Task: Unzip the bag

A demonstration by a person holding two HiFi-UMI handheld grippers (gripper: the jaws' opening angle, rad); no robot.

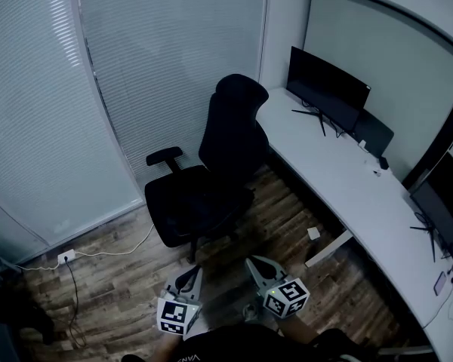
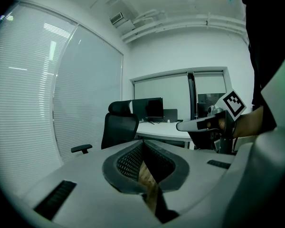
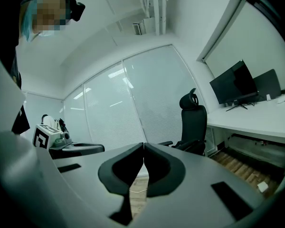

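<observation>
The bag shows in none of the three views. The left gripper (image 1: 192, 272) has its jaws pressed together with nothing between them, and so has the right gripper (image 1: 255, 263). Both are held low, side by side and apart, over the wooden floor (image 1: 121, 277). Ahead of them stands a black office chair (image 1: 211, 172), turned a little away from the curved white surface (image 1: 340, 179) along the right wall. That surface carries a dark monitor (image 1: 328, 89) at its far end. A small white object (image 1: 313, 233), perhaps a box, lies on the floor beside it. A white cable (image 1: 98, 253) trails from the socket by the blinds (image 1: 158, 51).
</observation>
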